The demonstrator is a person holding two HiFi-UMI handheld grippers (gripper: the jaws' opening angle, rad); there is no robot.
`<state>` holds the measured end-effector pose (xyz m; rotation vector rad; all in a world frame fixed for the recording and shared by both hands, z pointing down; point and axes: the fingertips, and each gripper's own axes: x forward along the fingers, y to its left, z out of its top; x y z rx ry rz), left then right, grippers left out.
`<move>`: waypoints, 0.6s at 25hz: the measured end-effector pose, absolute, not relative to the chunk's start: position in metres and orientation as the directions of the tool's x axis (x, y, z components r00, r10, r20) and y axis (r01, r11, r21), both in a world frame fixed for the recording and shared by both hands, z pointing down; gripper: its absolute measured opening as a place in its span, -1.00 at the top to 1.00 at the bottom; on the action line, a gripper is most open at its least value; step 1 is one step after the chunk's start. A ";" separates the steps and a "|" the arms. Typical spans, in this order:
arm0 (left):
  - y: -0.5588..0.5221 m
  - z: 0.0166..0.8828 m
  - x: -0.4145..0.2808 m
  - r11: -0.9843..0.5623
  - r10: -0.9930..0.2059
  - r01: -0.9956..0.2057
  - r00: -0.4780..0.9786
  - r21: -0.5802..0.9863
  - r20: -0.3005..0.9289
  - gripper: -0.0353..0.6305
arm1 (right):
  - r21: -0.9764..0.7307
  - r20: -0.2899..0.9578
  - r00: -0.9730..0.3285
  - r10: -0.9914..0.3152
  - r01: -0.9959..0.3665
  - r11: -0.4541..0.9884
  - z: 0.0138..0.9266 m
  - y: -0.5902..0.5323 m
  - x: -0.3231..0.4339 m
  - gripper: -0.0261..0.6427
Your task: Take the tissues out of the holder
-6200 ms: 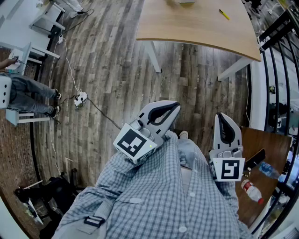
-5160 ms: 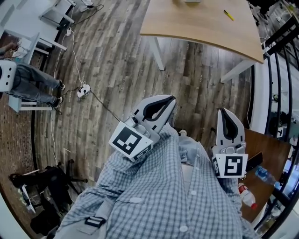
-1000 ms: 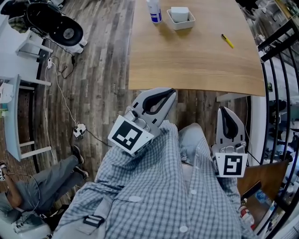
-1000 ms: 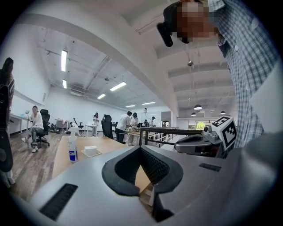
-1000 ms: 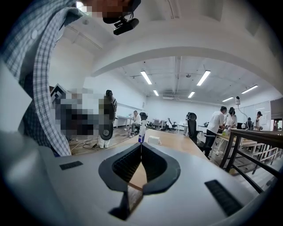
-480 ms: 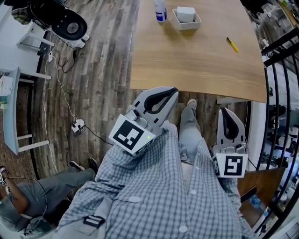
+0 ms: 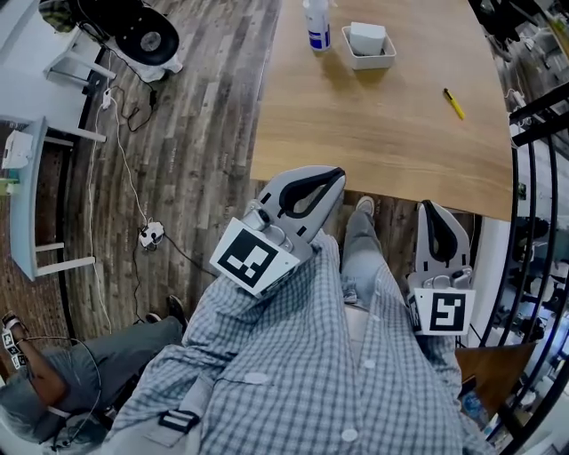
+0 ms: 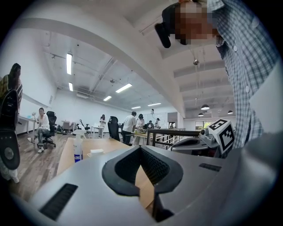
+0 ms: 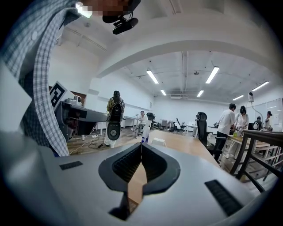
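Left tool (image 7: 332, 175) and right tool (image 7: 433, 210) are held closed and empty; white rectangular tissue holder (image 7: 373, 62) is seen upper-centre on light wooden tabletop (image 7: 382, 124).

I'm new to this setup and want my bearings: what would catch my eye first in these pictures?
The grey left gripper and right gripper, both shut and empty, jut out above the person's checked shirt, just short of the wooden table. At the table's far end a white holder with tissues sits beside a spray bottle. A yellow pen lies off to the right.
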<state>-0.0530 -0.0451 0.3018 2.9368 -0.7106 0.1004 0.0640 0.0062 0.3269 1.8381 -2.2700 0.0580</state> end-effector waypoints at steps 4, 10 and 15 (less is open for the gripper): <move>-0.062 0.303 -0.049 -0.872 -0.472 -0.479 0.877 0.102 0.092 0.87 | 0.101 0.191 -0.208 -0.959 -0.968 0.230 0.327 -0.013 0.070 0.89; -0.091 0.305 -0.038 -0.860 -0.494 -0.501 0.865 0.095 0.091 0.87 | 0.095 0.191 -0.218 -0.957 -0.966 0.239 0.329 -0.039 0.087 0.89; -0.110 0.307 -0.027 -0.851 -0.506 -0.516 0.856 0.097 0.106 0.87 | 0.097 0.209 -0.231 -0.950 -0.962 0.255 0.332 -0.061 0.103 0.89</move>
